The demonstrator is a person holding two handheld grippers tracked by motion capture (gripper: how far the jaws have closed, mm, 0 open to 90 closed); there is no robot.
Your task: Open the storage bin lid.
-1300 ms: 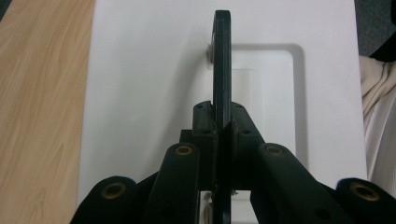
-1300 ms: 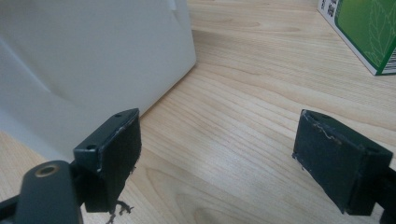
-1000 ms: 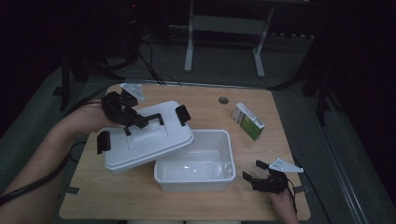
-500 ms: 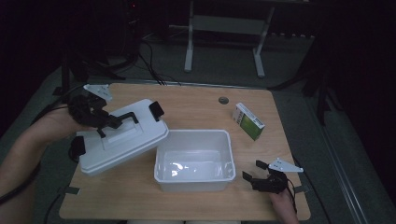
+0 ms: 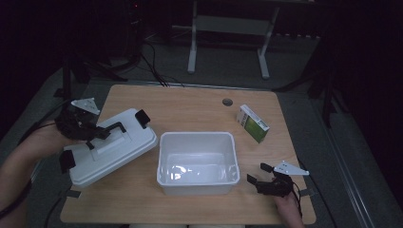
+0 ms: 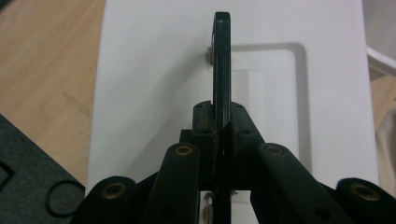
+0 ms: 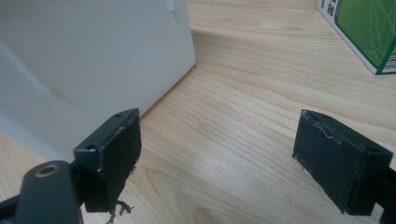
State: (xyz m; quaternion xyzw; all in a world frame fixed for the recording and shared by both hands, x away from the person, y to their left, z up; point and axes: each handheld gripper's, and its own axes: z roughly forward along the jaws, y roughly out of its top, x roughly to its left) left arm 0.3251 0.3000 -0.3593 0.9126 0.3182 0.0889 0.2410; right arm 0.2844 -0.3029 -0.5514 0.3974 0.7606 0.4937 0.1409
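A white lid (image 5: pixel 114 147) with black end latches sits left of the open white bin (image 5: pixel 197 135), its left end near the table's left edge. My left gripper (image 5: pixel 97 133) is shut on the lid's black handle (image 5: pixel 109 129). In the left gripper view the thin handle (image 6: pixel 222 60) stands edge-on between the closed jaws of the left gripper (image 6: pixel 222 126), above the lid (image 6: pixel 149 70). My right gripper (image 5: pixel 256 173) rests open at the front right, beside the bin. In its own view the right gripper (image 7: pixel 215 135) has only bare wood between its fingers.
A green and white box (image 5: pixel 253 123) stands at the back right of the wooden table (image 5: pixel 190 104), also seen as the box (image 7: pixel 369 28) ahead of the right gripper. The bin's wall (image 7: pixel 84 51) is close on that gripper's left. A round grommet (image 5: pixel 227 101) sits near the far edge.
The left gripper has carried the lid to the left and lower, off the bin and toward the table's left edge. The right gripper has stayed still.
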